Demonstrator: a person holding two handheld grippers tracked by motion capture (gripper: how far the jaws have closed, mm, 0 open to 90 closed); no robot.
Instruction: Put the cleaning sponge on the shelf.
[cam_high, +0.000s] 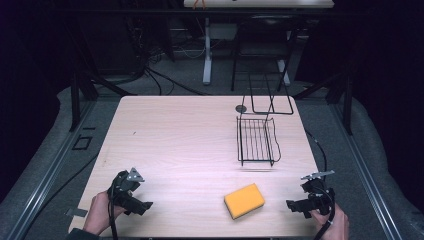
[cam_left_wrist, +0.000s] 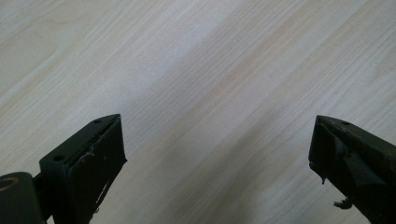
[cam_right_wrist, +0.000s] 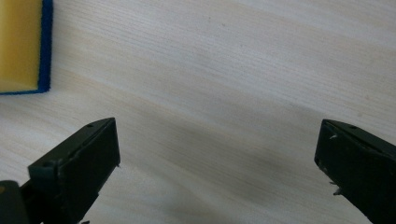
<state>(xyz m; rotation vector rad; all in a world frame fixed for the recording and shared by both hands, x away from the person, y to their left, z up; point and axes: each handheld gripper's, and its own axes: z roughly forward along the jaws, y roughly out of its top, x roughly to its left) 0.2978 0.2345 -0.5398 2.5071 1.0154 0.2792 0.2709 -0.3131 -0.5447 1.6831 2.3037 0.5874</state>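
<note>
Black wire rack (cam_high: 257, 140) empty; yellow sponge (cam_high: 244, 200) on table (cam_high: 175, 135); both tongs spread apart.

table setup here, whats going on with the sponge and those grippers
A person holds a gripper in each hand at the near edge of the table. Both the left gripper and the right gripper are open and empty. The yellow sponge lies untouched near the right gripper, and a black wire rack sits farther back.
</note>
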